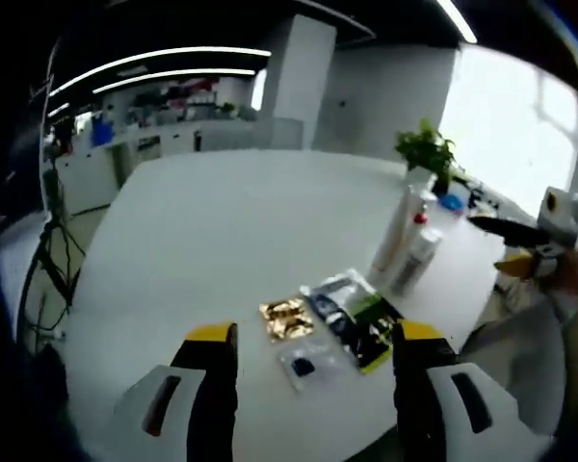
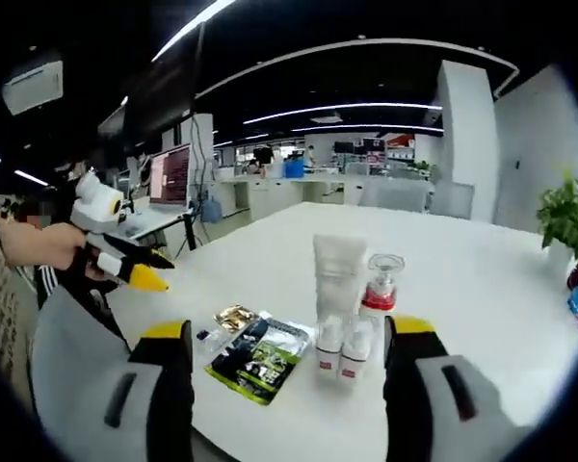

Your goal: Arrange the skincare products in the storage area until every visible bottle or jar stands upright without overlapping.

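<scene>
White tube (image 2: 338,279) stands upright — 2 small capped bottles (image 2: 342,348) before it.

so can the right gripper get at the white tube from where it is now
Probably yes: the white tube stands straight ahead of the open right gripper, though two small bottles stand in front of it.

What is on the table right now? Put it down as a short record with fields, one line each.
surface: white table
upright items: tall white tube, clear-capped bottle with a red band, two small white bottles in front, close together
flat items: gold sachet, green-and-black packet, small clear sachets
background: potted plant
left hand-held gripper: open, holding nothing, above the sachets
right hand-held gripper: open, holding nothing, facing the bottles
task status: bottles upright, sachets lying flat beside them
</scene>
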{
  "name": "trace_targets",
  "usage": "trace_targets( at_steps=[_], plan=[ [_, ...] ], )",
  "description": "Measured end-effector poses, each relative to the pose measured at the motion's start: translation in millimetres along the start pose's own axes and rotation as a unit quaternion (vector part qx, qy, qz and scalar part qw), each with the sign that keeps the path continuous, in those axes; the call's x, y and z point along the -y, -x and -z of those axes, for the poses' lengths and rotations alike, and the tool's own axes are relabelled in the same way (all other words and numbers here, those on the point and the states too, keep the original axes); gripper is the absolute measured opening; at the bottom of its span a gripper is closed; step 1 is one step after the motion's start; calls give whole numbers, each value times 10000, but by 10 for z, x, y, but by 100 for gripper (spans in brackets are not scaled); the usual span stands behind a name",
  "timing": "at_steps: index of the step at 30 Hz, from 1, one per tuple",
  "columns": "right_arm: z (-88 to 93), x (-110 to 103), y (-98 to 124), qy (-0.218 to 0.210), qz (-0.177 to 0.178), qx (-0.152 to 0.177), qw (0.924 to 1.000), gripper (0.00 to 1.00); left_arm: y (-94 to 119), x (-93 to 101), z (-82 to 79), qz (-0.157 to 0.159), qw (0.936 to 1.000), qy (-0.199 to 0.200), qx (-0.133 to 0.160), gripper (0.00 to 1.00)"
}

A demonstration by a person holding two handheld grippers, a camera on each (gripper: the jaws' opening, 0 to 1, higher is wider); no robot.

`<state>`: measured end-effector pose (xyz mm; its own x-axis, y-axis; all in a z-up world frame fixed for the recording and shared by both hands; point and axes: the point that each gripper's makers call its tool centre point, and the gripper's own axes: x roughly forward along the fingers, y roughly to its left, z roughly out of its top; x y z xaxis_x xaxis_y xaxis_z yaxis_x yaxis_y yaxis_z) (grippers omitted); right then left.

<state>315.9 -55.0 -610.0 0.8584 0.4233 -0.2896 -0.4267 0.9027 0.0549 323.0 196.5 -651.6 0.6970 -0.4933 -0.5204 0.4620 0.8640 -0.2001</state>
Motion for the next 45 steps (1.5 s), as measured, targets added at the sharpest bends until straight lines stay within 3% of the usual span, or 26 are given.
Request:
trace_targets(
  at_steps=[3, 7, 12, 15, 19, 45],
  plan=[
    [32, 170, 118, -214, 352, 34, 9991, 89, 107, 3, 61, -141, 9999, 32, 45, 70],
    [131, 228, 188, -445, 469, 14, 9979, 93, 181, -18, 91, -302, 9994, 97, 156, 79],
    [329, 204, 214, -460, 507, -229, 9974, 93, 211, 27, 127, -351, 9988, 91, 323, 87],
    [246, 211, 209, -516, 510, -35, 9974, 93, 219, 68, 187, -308, 9989, 84, 349, 91],
    [298, 210, 211, -480, 507, -147, 9975, 92, 215, 82, 124, -265, 9986, -62, 462, 94],
    [338, 176, 198, -364, 456, -257, 9980, 90, 200, 58, 202, -283, 9988, -137, 388, 95]
  ],
)
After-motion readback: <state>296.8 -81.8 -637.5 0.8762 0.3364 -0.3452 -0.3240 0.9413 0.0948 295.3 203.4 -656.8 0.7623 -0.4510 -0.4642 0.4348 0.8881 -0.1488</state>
